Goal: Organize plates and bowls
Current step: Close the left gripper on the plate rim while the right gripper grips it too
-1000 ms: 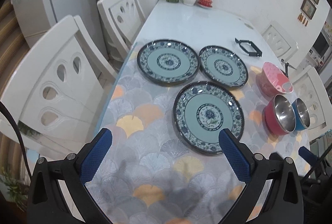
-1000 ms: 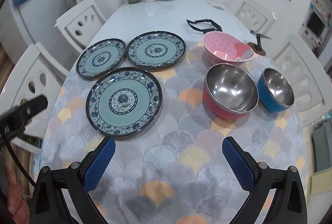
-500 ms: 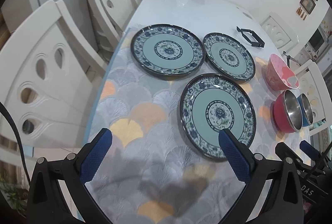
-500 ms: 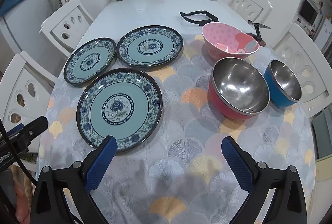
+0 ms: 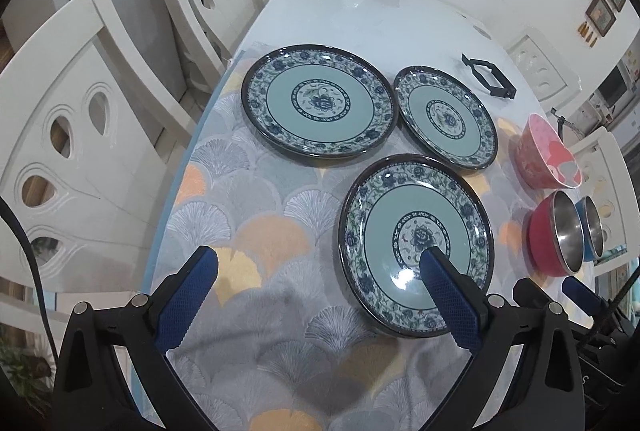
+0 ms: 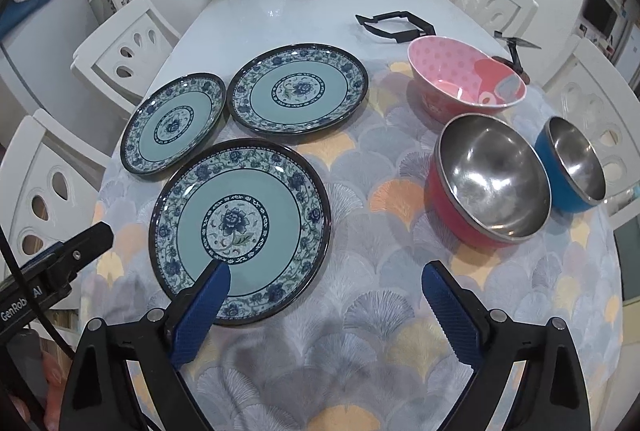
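A: Both tools hang over the near end of the counter (image 6: 320, 3), fingers spread wide, nothing held. The left tool (image 5: 316, 273) has its right finger over the nearest plate (image 5: 416, 243); the right tool (image 6: 326, 289) has its left finger over that same plate from the other side

B: So the nearest plate looks like the first pick. How would you take it?

A: My guess: one finger under the raised rim, the other on top, at the near edge. The plate lies flat on the patterned cloth (image 6: 380, 311), so the lower finger has to slide under the lip without bunching the fabric. Lift it level, then set it centred on a plate of like size

B: Where are the others?

A: The far left plate (image 5: 320, 99) and the far right plate (image 5: 446, 117) lie side by side behind it, rims close to each other; whether they touch I cannot tell. All three are bare

B: And the bowls?

A: The pink bowl (image 6: 466, 79) stands behind the red bowl (image 6: 490, 179), with the blue bowl (image 6: 574, 167) just beside the red one. All upright, all empty. Nothing is stacked or nested yet, so the task is at its start
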Available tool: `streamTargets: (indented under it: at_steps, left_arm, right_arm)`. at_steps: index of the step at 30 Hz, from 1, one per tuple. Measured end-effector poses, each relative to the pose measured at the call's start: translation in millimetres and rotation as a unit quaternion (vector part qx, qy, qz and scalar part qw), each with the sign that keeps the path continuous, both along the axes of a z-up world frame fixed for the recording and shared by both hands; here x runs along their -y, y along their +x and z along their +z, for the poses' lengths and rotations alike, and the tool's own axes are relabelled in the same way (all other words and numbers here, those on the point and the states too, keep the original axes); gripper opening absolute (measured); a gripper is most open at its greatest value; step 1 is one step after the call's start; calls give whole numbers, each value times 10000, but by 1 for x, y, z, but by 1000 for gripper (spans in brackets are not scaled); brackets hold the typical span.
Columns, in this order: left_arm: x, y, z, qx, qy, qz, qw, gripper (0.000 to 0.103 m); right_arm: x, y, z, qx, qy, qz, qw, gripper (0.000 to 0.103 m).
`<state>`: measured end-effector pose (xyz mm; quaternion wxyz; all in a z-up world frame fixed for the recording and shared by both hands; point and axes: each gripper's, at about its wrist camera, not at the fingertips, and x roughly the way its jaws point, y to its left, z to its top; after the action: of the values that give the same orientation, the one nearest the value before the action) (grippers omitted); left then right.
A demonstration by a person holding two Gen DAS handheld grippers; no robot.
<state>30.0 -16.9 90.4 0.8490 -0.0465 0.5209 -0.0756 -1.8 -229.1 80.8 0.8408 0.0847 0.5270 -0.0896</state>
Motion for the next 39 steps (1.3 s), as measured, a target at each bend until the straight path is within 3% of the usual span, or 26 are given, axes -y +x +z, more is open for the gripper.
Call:
streamTargets:
  at_steps: [22,39]
  left_arm:
    - [23,16,-4,-63,247,62,9997,100]
    - [29,-2,40,475,165,-107,9987,100]
  right_arm:
    - [12,25,-10,-155,-9,283,9995,94]
    - [15,4,34,311,-237,192,9991,93]
